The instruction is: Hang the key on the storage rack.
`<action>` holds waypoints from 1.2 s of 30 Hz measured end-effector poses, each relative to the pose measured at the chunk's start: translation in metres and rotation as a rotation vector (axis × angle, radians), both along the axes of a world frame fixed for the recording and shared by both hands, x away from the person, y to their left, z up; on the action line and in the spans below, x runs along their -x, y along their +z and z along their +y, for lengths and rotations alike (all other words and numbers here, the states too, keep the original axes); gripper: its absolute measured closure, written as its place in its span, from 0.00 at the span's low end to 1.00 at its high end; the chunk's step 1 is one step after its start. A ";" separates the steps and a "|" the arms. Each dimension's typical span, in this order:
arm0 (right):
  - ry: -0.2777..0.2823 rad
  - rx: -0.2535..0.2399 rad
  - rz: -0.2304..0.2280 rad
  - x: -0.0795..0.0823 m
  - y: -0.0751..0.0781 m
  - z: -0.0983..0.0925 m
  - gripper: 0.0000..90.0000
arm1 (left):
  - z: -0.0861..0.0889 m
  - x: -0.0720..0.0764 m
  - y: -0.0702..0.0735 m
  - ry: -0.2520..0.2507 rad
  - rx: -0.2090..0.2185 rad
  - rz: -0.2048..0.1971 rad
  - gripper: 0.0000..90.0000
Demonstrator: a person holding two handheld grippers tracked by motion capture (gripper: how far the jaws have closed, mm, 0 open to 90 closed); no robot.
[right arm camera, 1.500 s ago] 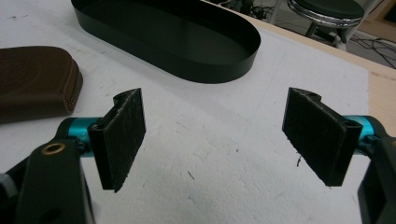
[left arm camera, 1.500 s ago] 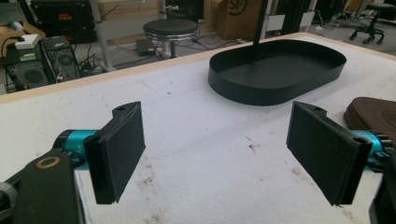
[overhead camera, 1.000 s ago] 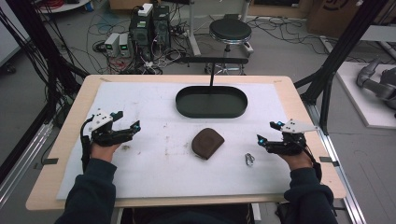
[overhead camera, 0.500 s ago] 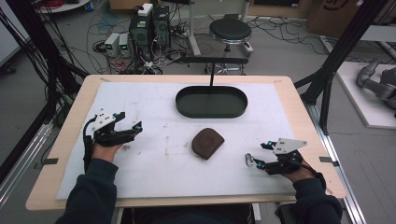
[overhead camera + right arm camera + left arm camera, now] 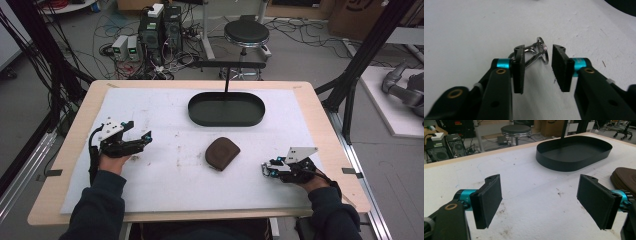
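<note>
high view first: i've got my right gripper [image 5: 265, 170] down on the white foam mat [image 5: 165, 125], just right of the brown leather zip pouch [image 5: 221, 153], which i'll use as my landmark. its jaws have just been closing. my left gripper [image 5: 141, 141] sits well to the left of the pouch, idle. the black oval metal tray [image 5: 226, 108] lies beyond the pouch, with nothing in it that i can see.

left gripper view: jaws wide apart, bare mat between them, pouch edge [image 5: 625, 178] off at the right, tray [image 5: 574, 153] further back.

right gripper view: here's the prize, a silver metal carabiner clip with key rings [image 5: 537, 52], lying on the mat between my narrowing pads. one pad looks to touch it, the other stands apart, so no grip yet.

my read: approach done; the pinch, the lift and wherever it's headed are all left.
</note>
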State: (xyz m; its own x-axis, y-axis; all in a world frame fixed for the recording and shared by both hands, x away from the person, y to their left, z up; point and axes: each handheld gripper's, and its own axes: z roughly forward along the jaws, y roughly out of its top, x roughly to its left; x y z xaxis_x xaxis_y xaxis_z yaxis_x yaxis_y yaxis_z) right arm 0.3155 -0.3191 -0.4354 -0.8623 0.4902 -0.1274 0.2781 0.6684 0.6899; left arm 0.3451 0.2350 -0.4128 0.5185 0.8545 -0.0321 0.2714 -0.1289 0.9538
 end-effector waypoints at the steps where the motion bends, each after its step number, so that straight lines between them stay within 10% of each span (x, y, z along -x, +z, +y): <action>1: 0.000 0.000 0.000 0.000 0.000 0.000 0.77 | 0.000 0.000 0.000 0.000 0.000 0.000 0.22; 13: -0.064 0.016 0.063 -0.007 0.001 0.000 1.00 | -0.001 0.000 -0.001 -0.002 0.000 0.006 0.22; 27: -0.118 -0.045 -0.080 -0.038 0.035 0.006 1.00 | 0.000 -0.002 -0.003 0.003 0.000 0.017 0.23; 36: -0.150 -0.057 -0.174 -0.091 0.068 0.023 1.00 | 0.002 -0.002 -0.003 0.006 0.008 0.021 0.23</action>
State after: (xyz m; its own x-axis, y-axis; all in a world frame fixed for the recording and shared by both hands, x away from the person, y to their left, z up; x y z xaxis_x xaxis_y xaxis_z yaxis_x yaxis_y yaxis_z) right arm 0.4070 -0.2961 -0.3673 -0.7468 0.6217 -0.2362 0.2446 0.5870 0.7717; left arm 0.3476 0.2369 -0.4160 0.5128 0.8570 -0.0499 0.2925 -0.1198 0.9487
